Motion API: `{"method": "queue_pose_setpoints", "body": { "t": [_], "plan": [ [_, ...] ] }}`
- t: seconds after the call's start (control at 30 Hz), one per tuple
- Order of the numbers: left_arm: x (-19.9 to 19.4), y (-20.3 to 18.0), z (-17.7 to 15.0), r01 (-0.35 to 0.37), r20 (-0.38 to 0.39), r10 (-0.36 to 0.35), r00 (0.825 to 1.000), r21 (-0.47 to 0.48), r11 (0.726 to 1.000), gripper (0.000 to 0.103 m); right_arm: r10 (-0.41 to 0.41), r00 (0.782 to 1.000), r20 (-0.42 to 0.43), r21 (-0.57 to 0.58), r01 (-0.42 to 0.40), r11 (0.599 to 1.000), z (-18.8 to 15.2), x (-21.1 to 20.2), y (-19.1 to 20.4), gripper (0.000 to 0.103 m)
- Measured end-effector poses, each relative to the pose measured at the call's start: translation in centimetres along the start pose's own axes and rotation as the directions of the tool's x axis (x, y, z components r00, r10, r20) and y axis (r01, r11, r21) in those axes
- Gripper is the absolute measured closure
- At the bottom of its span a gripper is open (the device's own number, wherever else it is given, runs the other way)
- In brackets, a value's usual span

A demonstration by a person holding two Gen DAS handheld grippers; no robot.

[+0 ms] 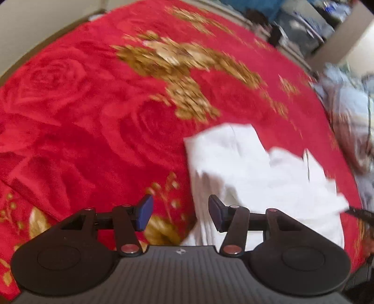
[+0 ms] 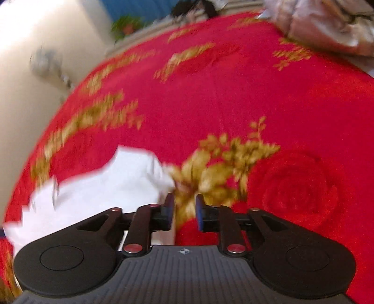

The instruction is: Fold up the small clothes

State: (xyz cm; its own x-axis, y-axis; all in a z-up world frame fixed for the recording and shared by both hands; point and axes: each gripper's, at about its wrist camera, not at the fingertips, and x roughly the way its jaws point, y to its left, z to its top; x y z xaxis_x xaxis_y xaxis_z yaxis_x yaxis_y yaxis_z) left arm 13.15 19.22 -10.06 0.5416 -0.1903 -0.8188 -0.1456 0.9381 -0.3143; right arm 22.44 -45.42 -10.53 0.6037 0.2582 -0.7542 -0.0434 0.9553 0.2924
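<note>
A small white garment (image 1: 252, 168) lies rumpled on the red blanket (image 1: 81, 105) with gold flowers. In the left wrist view my left gripper (image 1: 180, 212) stands open just above the blanket, its right pad over the garment's left edge, nothing between the pads. In the right wrist view the same white garment (image 2: 105, 187) lies to the lower left. My right gripper (image 2: 184, 211) is open by a narrow gap at the garment's right edge, with only the blanket (image 2: 292, 105) showing between the pads. Both views are blurred.
A heap of pale crumpled laundry (image 1: 350, 112) sits at the blanket's right side, also seen as pale crumpled laundry (image 2: 327, 21) at the top right. A cream wall (image 2: 35, 70) borders the bed on the left. Dark clutter (image 1: 292, 28) lies beyond the far edge.
</note>
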Motion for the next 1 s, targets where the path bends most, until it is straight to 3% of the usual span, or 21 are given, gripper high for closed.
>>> {"method": "queue_pose_setpoints", "body": {
  "t": [0.13, 0.3, 0.5, 0.6, 0.73, 0.83, 0.9, 1.0],
  "plan": [
    [1.5, -2.3, -0.7, -0.003, -0.063, 0.012, 0.998, 0.135, 0.991, 0.045, 0.015, 0.997, -0.079, -0.095, -0.022, 0.995, -0.8, 0.6, 1.2, 0.076],
    [3.5, -4.6, -0.5, -0.126, -0.029, 0.137, 0.990, 0.238, 0.963, 0.045, -0.004, 0.995, -0.098, -0.195, -0.015, 0.981, -0.8, 1.8, 3.5, 0.076],
    [4.2, -5.1, 2.3, -0.114, 0.041, 0.108, 0.993, 0.174, 0.978, 0.045, -0.010, 0.999, -0.034, -0.186, 0.003, 0.983, 1.2, 3.3, 4.3, 0.076],
    [4.7, -5.3, 3.3, -0.070, 0.039, 0.065, 0.997, 0.132, 0.989, 0.045, -0.004, 1.000, 0.009, -0.138, 0.005, 0.990, 2.3, 4.0, 4.4, 0.076],
    [5.5, -5.8, 3.8, -0.073, 0.036, 0.069, 0.997, 0.135, 0.988, 0.046, 0.001, 1.000, 0.026, -0.125, 0.003, 0.992, 2.9, 5.1, 5.0, 0.076],
    [5.5, -5.9, 3.9, -0.071, 0.039, 0.067, 0.997, 0.129, 0.989, 0.060, 0.013, 0.999, 0.041, -0.128, -0.007, 0.992, 3.3, 5.5, 5.6, 0.075],
    [5.4, -5.8, 3.9, -0.066, 0.049, 0.060, 0.997, 0.131, 0.989, 0.083, 0.015, 0.999, 0.048, -0.138, -0.009, 0.990, 3.4, 5.6, 5.8, 0.076],
    [4.9, -5.6, 4.1, -0.060, 0.072, 0.051, 0.996, 0.135, 0.989, 0.095, 0.024, 0.999, 0.048, -0.155, -0.017, 0.988, 3.4, 5.9, 6.2, 0.082]
  ]
}}
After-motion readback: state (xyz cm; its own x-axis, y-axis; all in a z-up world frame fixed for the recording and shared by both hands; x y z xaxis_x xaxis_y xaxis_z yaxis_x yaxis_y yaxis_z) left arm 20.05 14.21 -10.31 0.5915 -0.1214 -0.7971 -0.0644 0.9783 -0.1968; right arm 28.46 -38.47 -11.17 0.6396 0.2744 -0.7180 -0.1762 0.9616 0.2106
